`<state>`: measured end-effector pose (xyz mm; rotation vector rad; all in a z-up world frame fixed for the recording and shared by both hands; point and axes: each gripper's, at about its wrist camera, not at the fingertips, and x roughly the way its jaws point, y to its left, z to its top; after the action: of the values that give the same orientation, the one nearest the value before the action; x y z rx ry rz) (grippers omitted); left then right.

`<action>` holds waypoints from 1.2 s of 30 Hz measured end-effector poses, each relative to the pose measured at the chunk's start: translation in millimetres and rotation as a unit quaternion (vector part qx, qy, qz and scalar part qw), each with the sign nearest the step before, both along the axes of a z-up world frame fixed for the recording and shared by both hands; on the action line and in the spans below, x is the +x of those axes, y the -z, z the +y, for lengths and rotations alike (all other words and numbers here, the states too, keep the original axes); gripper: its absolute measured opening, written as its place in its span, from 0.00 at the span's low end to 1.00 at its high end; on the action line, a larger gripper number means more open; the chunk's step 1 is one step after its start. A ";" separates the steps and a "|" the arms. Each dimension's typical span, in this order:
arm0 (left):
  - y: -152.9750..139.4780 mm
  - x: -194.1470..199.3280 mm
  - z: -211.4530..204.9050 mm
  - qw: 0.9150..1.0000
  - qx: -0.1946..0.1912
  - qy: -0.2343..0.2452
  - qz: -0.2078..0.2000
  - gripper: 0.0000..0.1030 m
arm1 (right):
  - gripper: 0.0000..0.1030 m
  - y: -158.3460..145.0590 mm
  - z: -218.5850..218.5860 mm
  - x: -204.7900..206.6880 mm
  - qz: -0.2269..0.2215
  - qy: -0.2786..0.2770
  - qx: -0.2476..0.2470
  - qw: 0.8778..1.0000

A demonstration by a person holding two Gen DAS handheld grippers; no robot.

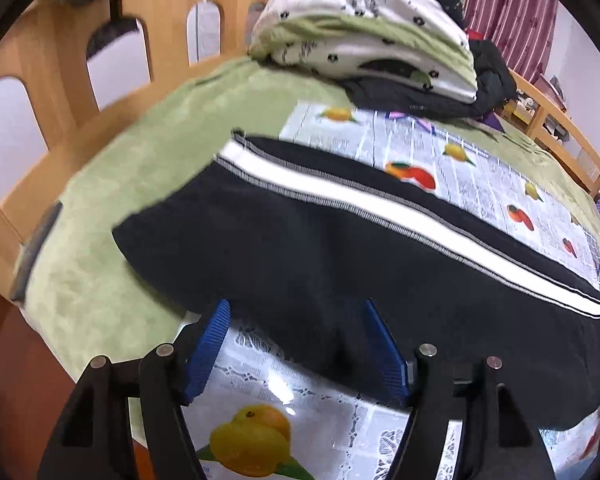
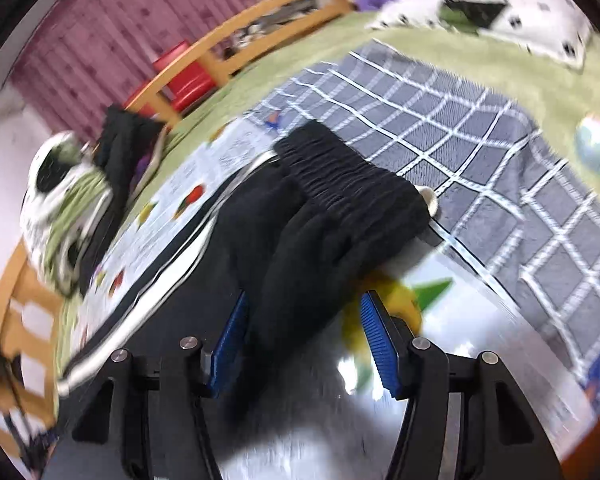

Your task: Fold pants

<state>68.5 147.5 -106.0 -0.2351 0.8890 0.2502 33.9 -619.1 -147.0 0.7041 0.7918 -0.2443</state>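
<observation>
Bare green blanket (image 1: 112, 184) lies free to the left of the pants (image 1: 340, 264). At the far end a folded quilt (image 1: 364, 28) on dark clothes (image 1: 420, 100) blocks passage, and the wooden rail (image 1: 60, 68) bounds the left and far sides.

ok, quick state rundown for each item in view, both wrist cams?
pants: laid lengthwise on the mat, not yet folded across
left gripper: open, fingers straddling the pants' near edge
right gripper: open, black fabric between the fingers near the waistband
fruit-print mat: spread flat under the pants
quilt: folded, stacked at bed's far end
</observation>
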 end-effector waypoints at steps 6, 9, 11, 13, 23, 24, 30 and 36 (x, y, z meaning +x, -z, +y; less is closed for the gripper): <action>-24.6 11.8 -7.9 0.999 0.032 -0.004 -0.018 0.66 | 0.20 6.8 -8.0 54.9 0.026 0.007 -0.004 1.000; -33.1 14.8 -11.0 0.999 0.045 -0.003 -0.027 0.66 | 0.20 -34.5 -19.6 33.0 -0.025 -0.024 -0.029 0.999; -35.0 17.0 -12.6 0.998 0.045 0.002 -0.032 0.66 | 0.23 -39.6 -33.1 23.3 -0.014 -0.013 -0.057 0.998; -32.7 21.4 -13.0 0.999 0.040 0.004 -0.034 0.69 | 0.34 -26.1 -43.5 21.9 0.031 -0.006 -0.098 0.995; -18.0 56.4 -17.5 0.998 0.047 0.029 -0.010 0.69 | 0.38 -45.1 -12.9 -15.1 0.099 -0.057 -0.220 0.969; -16.9 62.6 -16.7 0.998 0.045 0.030 -0.007 0.69 | 0.39 -54.7 -2.2 -7.6 0.085 -0.075 -0.226 0.968; -14.0 100.3 -7.6 0.999 0.029 0.037 -0.003 0.69 | 0.45 -64.6 57.7 59.3 0.030 -0.135 -0.226 0.964; -7.4 134.8 4.7 0.996 0.068 0.054 0.018 0.69 | 0.50 -43.6 148.0 152.3 0.023 -0.251 -0.234 0.939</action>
<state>203.2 152.3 -98.6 -0.0558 0.9126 0.2138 186.2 -471.1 -103.4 0.0353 0.8893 0.0213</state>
